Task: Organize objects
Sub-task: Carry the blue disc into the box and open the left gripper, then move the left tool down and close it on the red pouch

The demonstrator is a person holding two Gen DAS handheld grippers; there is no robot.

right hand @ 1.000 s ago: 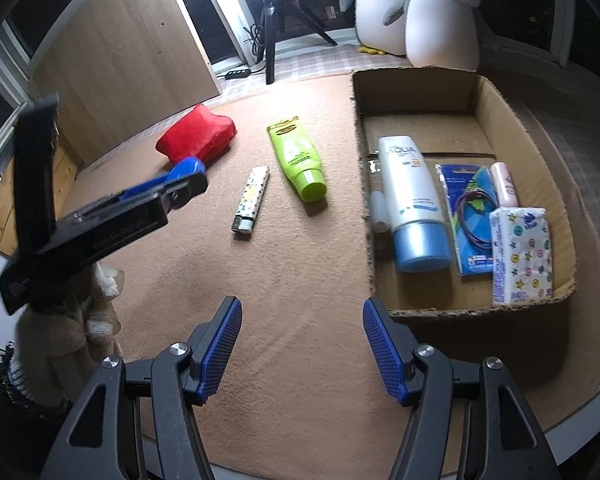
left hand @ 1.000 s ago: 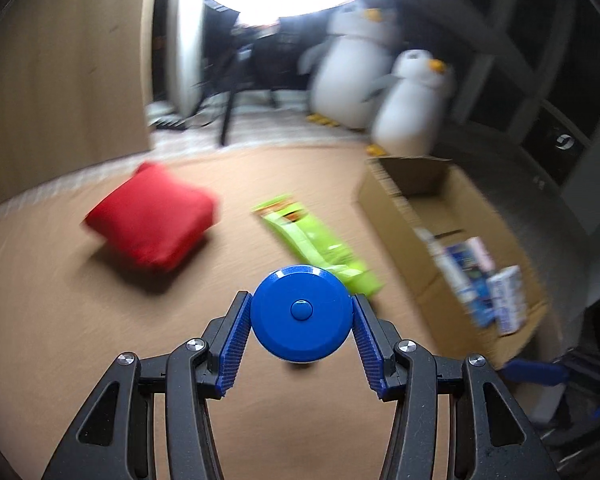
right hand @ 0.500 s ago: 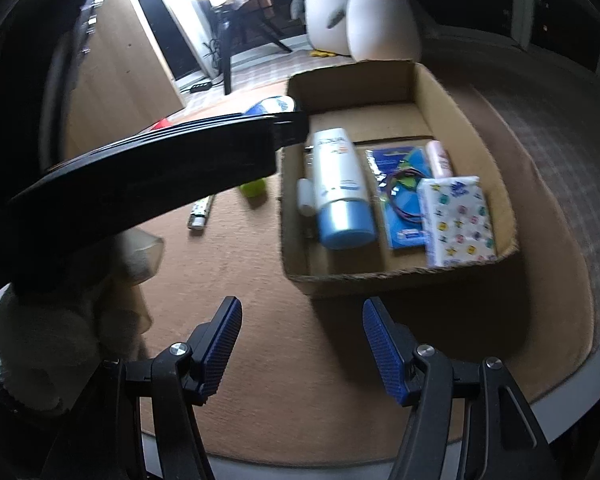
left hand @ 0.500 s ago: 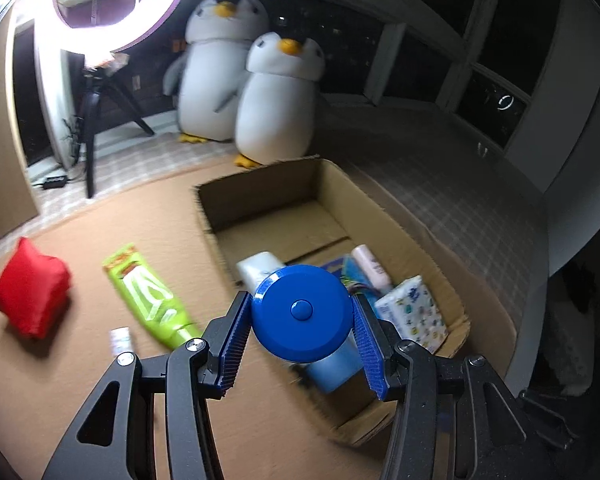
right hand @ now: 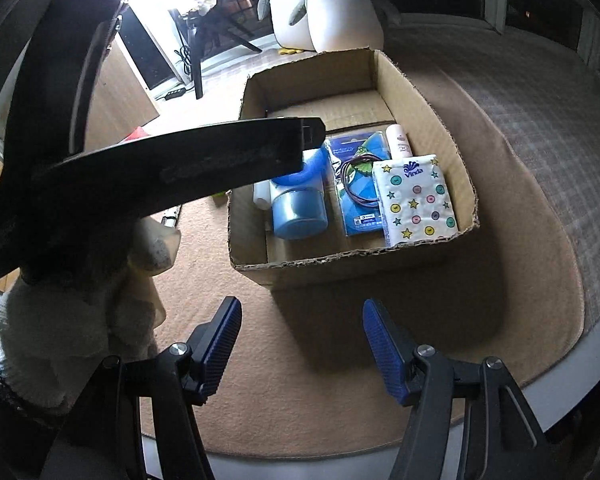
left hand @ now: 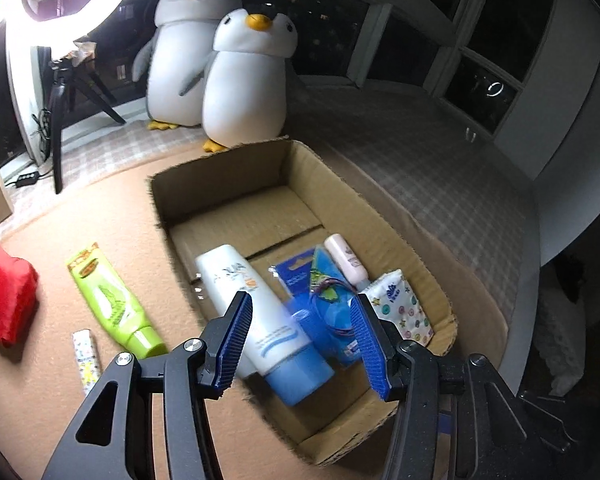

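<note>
Jaws, left gripper [left hand: 302, 298]: spread, nothing pinched, above the cardboard box [left hand: 220, 156].
Jaws, right gripper [right hand: 302, 304]: spread, empty, over the mat [right hand: 300, 360] near its front edge.
Blue disc [right hand: 300, 166]: inside the box, lying on the white-and-blue bottle [left hand: 236, 276].
Left of box: green tube [left hand: 108, 300], red pouch [left hand: 4, 296].

Black gripper [right hand: 302, 346] frames, ribbed blue pads [right hand: 222, 340], silver screws.

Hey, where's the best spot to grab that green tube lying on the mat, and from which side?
Grip the green tube across its wide, flattened middle, coming from above. It lies flat on the mat, clear of the cardboard box and the red pouch, so both long edges are open. The cap end looks rounder and likelier to slip.
</note>
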